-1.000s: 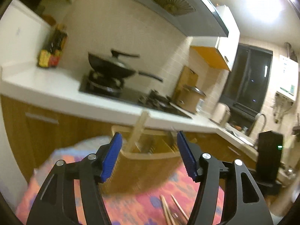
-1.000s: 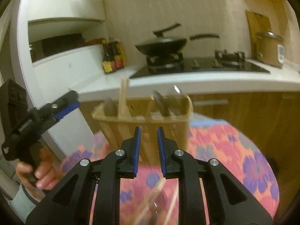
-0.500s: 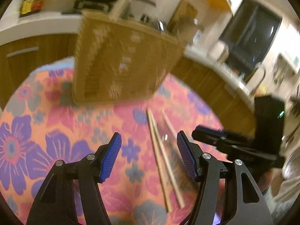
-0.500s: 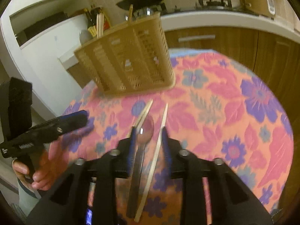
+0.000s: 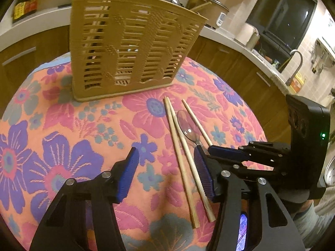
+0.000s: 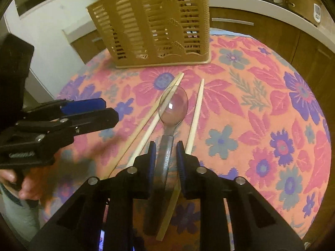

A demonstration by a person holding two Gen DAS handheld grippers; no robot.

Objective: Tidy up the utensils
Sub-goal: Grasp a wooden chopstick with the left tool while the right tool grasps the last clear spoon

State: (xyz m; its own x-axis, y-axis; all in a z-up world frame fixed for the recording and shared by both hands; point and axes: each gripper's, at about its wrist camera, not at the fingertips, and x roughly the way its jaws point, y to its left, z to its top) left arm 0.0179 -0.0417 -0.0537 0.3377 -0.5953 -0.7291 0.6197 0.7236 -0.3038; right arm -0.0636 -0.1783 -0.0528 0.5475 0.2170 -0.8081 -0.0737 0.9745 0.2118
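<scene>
Metal and wood lie together on the flowered tabletop (image 6: 261, 96): a steel spoon (image 6: 172, 106) with its bowl toward the tan slotted utensil basket (image 6: 155, 27), flanked by three wooden chopsticks. Two of the chopsticks (image 6: 150, 117) run side by side on the spoon's left as the right wrist view shows it, and a single chopstick (image 6: 195, 113) lies just beside the spoon on its right. The basket stands upright beyond the spoon's bowl, apart from the tips of the chopsticks, with a few utensils poking above its rim.

The right tongs (image 6: 166, 146) straddle the spoon's handle, their blue pads narrow and closing on it; whether they already press the metal cannot be told. The left tongs (image 5: 165, 167) hover over the cloth left of the spoon, about half spread and closing, with the near lengths of the two paired chopsticks between their pads but untouched.
</scene>
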